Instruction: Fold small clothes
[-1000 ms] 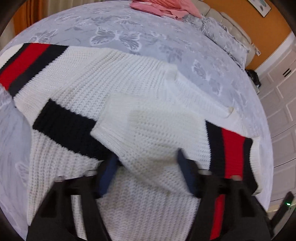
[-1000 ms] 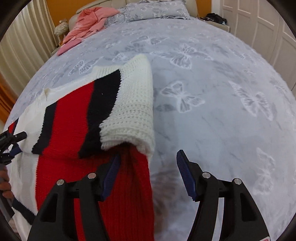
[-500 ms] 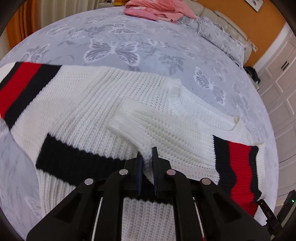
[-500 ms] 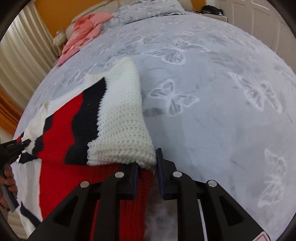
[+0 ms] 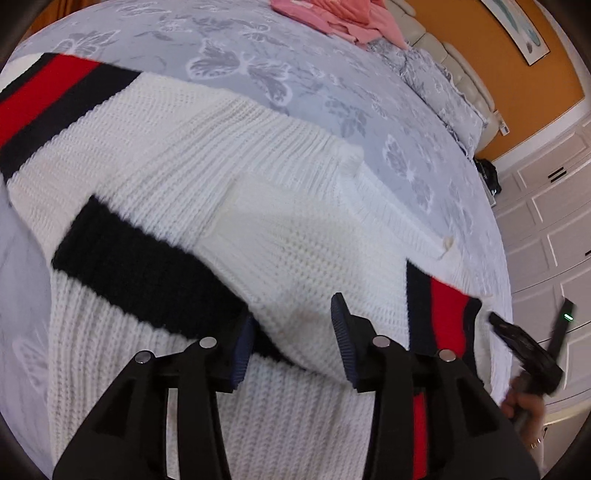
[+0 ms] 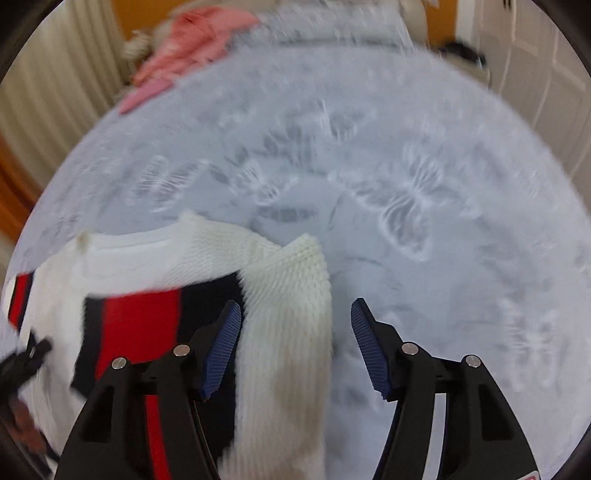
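Observation:
A white knit sweater (image 5: pixel 192 155) with black and red stripes lies spread on the bed. One sleeve is folded over its body, and its white cuff (image 5: pixel 295 251) lies between the fingers of my left gripper (image 5: pixel 291 339), which is open just above it. In the right wrist view the other sleeve's white cuff (image 6: pixel 291 295) lies folded over the red and black stripes (image 6: pixel 147 325), between the fingers of my right gripper (image 6: pixel 295 347), which is open. The right view is blurred by motion.
The grey bedspread with butterfly print (image 6: pixel 406 184) covers the bed. Pink clothes (image 5: pixel 343 18) lie at the far end near a pillow (image 5: pixel 443 92). White cupboard doors (image 5: pixel 554 221) stand past the bed's right edge. The right gripper also shows in the left wrist view (image 5: pixel 524 354).
Half a second ago both grippers were shut on the sleeve cuffs. Now both are open and the cuffs lie released on the sweater. The right sleeve has been carried inward over the body.

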`<state>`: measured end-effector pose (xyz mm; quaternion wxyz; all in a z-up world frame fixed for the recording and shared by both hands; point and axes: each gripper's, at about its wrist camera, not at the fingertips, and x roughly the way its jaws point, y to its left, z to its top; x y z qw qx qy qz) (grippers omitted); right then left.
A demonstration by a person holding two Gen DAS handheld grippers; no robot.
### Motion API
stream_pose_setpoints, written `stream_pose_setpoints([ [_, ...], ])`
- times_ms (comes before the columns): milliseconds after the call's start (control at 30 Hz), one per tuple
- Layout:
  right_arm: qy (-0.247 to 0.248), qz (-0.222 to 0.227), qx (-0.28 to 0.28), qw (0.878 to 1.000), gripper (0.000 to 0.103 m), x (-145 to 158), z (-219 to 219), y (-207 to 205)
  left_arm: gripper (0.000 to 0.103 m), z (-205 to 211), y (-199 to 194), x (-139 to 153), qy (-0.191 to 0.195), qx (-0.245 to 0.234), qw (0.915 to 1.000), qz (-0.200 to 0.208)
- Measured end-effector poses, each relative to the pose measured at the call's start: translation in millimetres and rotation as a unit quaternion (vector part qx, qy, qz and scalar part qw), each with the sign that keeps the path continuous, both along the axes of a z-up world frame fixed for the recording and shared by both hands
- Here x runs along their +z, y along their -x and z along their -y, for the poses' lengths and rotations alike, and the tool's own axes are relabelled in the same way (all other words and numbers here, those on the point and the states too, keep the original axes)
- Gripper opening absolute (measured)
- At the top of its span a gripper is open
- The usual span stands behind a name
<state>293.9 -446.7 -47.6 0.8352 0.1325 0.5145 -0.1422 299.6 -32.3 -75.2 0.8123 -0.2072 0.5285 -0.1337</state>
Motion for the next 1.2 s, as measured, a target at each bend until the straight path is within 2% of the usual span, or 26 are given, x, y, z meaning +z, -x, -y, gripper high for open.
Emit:
stream_pose_setpoints([
  [33,-0.005,-0.01,0.002,1.0,0.013,-7,1,-4,0.018,1,-1,1,-0.004,-0.004,1.0,0.006],
  [67,-0.008,-0.007,-0.003,1.0,0.011,-7,2,-7,0.009,2,-3,3,-0.006,-0.01,0.9999,0.012],
  [100,-0.014,0.018,-0.014,1.0,0.01,2,5,-5,0.009,2,-5,5,-0.004,-0.017,0.9997,0.018],
  [200,-0.03,0.07,-0.046,0.996,0.009,13,17,4,0.009,-1,-12,2,-0.015,-0.021,0.9995,0.018],
  [233,-0.016,0.044,-0.041,0.998,0.01,-1,18,0,0.009,-2,-15,-3,-0.019,-0.02,0.9995,0.013],
  [267,-0.013,0.005,-0.034,0.999,0.016,-18,18,-5,0.009,-4,-14,-6,-0.019,-0.019,0.9996,0.009],
  [300,-0.011,0.01,-0.035,0.999,0.018,-18,18,-2,0.01,-5,-14,-9,-0.015,-0.017,0.9997,0.008],
  [400,-0.044,0.072,-0.058,0.995,0.018,14,18,27,0.01,-10,-9,-5,-0.009,-0.015,0.9998,0.012],
  [500,-0.036,0.105,-0.032,0.993,0.018,38,-4,70,0.011,-13,-6,-6,-0.015,-0.023,0.9995,0.015],
  [567,-0.039,0.09,-0.009,0.995,0.014,29,-17,90,0.012,-12,-5,-9,-0.02,-0.025,0.9993,0.017],
  [633,-0.033,0.014,0.01,0.999,0.012,-11,-26,96,0.012,-8,-4,-8,-0.03,-0.023,0.9991,0.021],
  [667,-0.016,0.003,0.014,1.0,0.012,-23,-27,99,0.012,-7,-4,-8,-0.033,-0.022,0.999,0.021],
  [767,-0.007,0.022,-0.001,1.0,0.012,3,-34,104,0.015,-10,-4,-3,-0.029,-0.013,0.9994,0.012],
  [833,-0.008,0.054,0.018,0.998,0.012,20,-53,112,0.021,-20,2,8,-0.015,-0.003,0.9997,0.021],
  [867,0.006,0.035,0.027,0.999,0.012,14,-58,111,0.031,-29,5,13,-0.006,0.008,0.9996,0.027],
  [900,0.029,-0.01,0.034,0.999,0.011,-4,-65,108,0.045,-44,10,18,0.008,0.026,0.9992,0.031],
  [933,0.036,-0.027,0.036,0.998,0.008,-14,-68,110,0.048,-63,13,21,0.018,0.049,0.9981,0.032],
  [1000,0.05,-0.011,0.038,0.998,0.012,-3,-79,128,0.053,-109,14,26,0.028,0.094,0.9948,0.03],
  [1067,0.041,0.009,0.033,0.999,0.015,11,-91,142,0.055,-162,7,28,0.025,0.144,0.9889,0.027],
  [1133,0.019,0.033,0.03,0.999,0.015,24,-110,160,0.057,-214,-2,30,0.004,0.202,0.9789,0.026],
  [1200,0.012,0.035,0.028,0.999,0.016,28,-127,174,0.058,-269,-18,28,-0.016,0.257,0.966,0.025],
])
